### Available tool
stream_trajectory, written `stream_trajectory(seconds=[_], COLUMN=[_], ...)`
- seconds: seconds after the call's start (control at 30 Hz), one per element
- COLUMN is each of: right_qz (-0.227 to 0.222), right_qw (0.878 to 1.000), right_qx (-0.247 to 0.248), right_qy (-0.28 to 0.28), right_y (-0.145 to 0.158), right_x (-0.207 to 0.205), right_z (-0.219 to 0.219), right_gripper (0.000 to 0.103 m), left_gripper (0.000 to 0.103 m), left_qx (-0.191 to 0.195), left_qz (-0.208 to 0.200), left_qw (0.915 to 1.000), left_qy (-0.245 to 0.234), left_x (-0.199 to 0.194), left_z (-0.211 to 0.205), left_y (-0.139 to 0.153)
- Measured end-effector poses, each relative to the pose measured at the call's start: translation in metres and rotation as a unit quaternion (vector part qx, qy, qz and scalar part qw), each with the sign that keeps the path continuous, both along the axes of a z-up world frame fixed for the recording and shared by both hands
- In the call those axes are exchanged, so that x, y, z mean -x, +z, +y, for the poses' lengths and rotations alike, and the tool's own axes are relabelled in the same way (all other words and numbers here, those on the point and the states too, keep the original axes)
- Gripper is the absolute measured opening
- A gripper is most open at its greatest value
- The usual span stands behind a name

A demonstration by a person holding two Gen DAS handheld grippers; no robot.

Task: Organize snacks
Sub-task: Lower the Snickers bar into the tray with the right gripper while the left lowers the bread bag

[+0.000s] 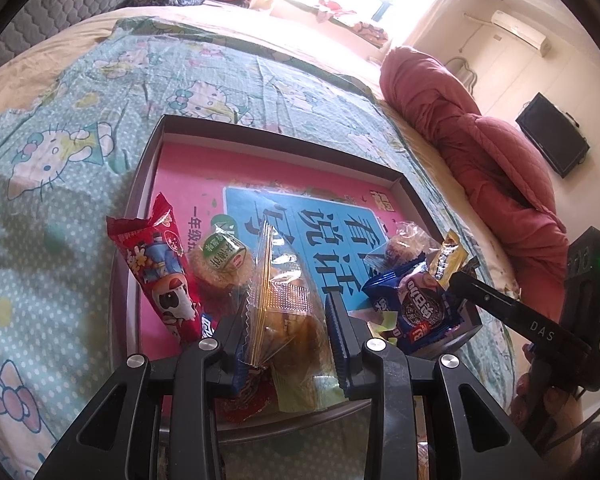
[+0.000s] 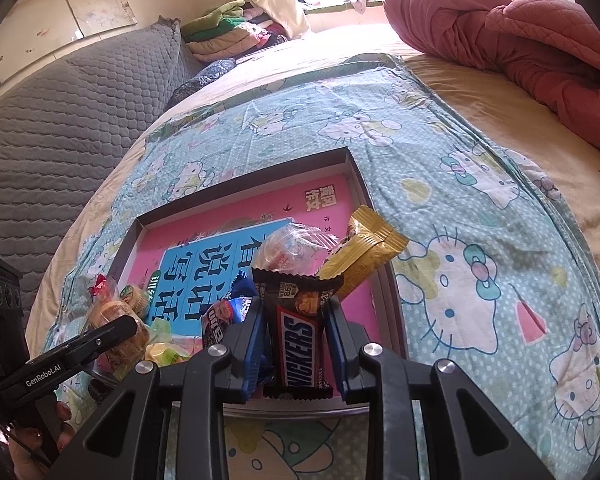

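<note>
On the cartoon-print bedsheet [image 2: 460, 200] sits one shallow box [image 1: 148, 168] lined with a pink book cover. Two grippers work over it: the left gripper [image 1: 288, 332] is clamped on one clear-wrapped pastry [image 1: 284, 312], the right gripper [image 2: 294, 336] is clamped on one Snickers bar [image 2: 300, 344]. Also in the box: one red packet [image 1: 160, 272], one blue cookie pack [image 1: 416, 304], one gold wrapper [image 2: 364, 248]
</note>
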State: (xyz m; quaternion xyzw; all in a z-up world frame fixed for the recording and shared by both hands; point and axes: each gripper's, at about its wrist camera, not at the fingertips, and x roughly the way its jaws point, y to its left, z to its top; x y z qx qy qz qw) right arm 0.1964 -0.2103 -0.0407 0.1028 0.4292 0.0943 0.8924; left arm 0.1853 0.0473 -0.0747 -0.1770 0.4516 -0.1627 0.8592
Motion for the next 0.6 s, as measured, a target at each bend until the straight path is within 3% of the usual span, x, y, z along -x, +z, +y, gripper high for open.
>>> stream_trajectory(seconds=[0.23,0.6], right_qz=[-0.011,-0.023], right_qw=[1.0,1.0], right_qx=[-0.004,-0.003], right_qy=[-0.007,-0.004], right_y=[0.007,0.016], right_x=[0.004,0.009], right_z=[-0.004,-0.003], right_gripper=[0.036,0.036], left_gripper=[0.036,0.05], left_qx=[-0.003,-0.008], left_qz=[0.0,-0.008], left_qw=[1.0,0.9999], left_qy=[-0.001,0.003], left_x=[0.002,0.008], left_z=[-0.001,0.002], left_y=[0.001,0.009])
